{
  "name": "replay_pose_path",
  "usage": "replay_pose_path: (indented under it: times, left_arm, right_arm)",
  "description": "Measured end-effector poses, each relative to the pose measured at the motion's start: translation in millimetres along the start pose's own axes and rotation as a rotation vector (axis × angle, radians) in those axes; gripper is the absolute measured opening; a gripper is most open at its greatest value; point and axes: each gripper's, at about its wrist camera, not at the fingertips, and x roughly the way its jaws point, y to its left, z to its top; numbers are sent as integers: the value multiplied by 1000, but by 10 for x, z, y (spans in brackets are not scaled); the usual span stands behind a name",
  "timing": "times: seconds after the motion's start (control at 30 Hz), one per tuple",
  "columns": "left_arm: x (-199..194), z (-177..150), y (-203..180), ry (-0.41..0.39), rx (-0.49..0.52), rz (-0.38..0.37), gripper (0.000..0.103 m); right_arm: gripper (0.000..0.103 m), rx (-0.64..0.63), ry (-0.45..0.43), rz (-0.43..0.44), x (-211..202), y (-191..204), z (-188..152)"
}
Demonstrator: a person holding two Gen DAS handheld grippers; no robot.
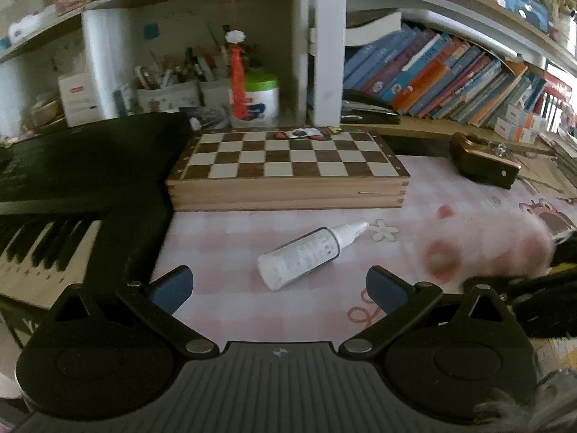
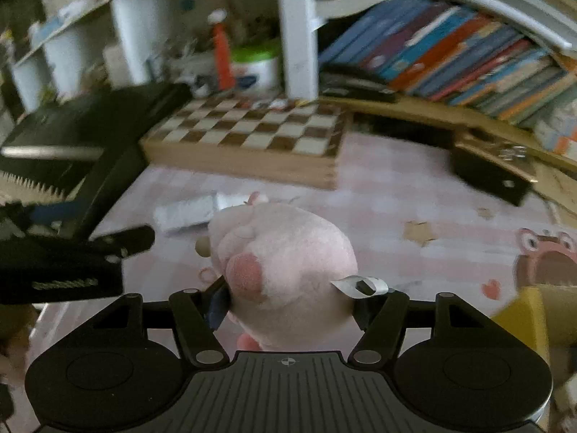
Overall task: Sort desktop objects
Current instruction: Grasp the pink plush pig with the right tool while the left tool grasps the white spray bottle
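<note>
A white spray bottle (image 1: 310, 252) lies on its side on the pink checked desk mat (image 1: 230, 306), just ahead of my left gripper (image 1: 279, 288), which is open and empty. My right gripper (image 2: 290, 299) is shut on a pink plush toy (image 2: 288, 267) with a white tag; the toy also shows blurred in the left wrist view (image 1: 487, 249). The bottle shows blurred beyond the toy in the right wrist view (image 2: 191, 213). The left gripper shows at the left of the right wrist view (image 2: 72, 256).
A wooden chessboard box (image 1: 288, 169) stands behind the bottle. A black keyboard (image 1: 54, 216) lies at the left. A brown case (image 1: 483, 162) sits at the right. Shelves with books (image 1: 450, 75) and pen holders (image 1: 169, 86) line the back. A yellow box (image 2: 537, 314) is at the right.
</note>
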Motion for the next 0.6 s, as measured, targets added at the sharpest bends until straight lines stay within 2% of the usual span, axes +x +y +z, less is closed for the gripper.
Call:
replay_pose_path:
  times: [0.13,0.33,0.4,0.47,0.6]
  left_arm:
    - [164,64,-82,-2,37,-39,103]
    - [461,135,-159,17,83,-80,100]
    - [559,147,-183,29,103,-93,96]
    - [653,152,-218,44,126,-98,84]
    - [841,170,-266,78,175,-116,70]
  right_arm:
    - [66,50,-33,-35,-109,-119,-5]
    - [66,110,-75,-44,-165,-229,-47]
    - [66,113,-65,-37,-144,-242,-45]
    - [66,118,-55,-31,-124,-244,-54]
    - [66,120,-45,-18,-116,-241,-74]
